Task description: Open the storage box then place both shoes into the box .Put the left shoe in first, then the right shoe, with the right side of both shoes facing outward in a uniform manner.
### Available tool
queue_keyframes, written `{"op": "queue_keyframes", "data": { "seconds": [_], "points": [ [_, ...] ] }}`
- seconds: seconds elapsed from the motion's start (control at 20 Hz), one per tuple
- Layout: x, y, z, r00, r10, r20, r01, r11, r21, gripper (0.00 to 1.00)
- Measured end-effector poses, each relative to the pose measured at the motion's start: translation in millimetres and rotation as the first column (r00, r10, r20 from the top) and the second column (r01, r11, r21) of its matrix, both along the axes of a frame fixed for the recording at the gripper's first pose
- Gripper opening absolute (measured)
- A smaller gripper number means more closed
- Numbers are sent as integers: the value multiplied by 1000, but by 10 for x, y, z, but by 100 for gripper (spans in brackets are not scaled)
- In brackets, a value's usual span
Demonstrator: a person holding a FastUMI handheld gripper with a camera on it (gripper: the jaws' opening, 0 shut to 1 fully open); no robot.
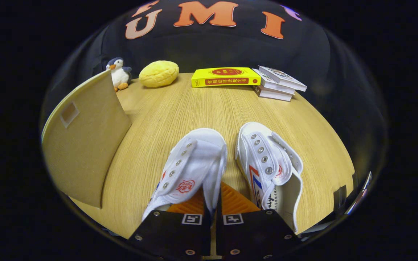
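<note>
Two white canvas shoes lie on the wooden table [180, 108], toes pointing away from me. The nearer shoe [191, 163] has a red stamp on its tongue, and its side wall runs down between my fingers. My gripper [214, 204] is shut on that wall near the shoe's opening. The second shoe [267, 163], with red and blue stripes on its side, rests just beside it, tilted with its opening turned toward me. A tan flat panel of the storage box [85, 141] stands upright beyond the held shoe, on the side away from the second shoe. The box's inside is hidden.
Along the table's far edge sit a penguin plush [119, 73], a yellow round plush [159, 73], a yellow book [225, 77] and a short stack of books [278, 84]. Bare tabletop lies between the shoes and those things.
</note>
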State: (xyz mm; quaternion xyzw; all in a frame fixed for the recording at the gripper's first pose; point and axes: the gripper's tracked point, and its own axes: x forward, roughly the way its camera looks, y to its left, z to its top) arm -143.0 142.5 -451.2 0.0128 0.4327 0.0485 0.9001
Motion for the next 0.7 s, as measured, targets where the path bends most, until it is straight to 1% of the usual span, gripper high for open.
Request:
{"op": "queue_keyframes", "data": {
  "seconds": [0.05,0.35,0.5,0.7],
  "points": [
    [25,25,40,1000,-8,-5,8,1000,28,3],
    [117,219,519,1000,10,5,-11,995,104,2],
    [226,382,926,1000,-2,14,0,985,174,2],
    [401,600,1459,1000,-10,28,3,977,213,2]
  ]
}}
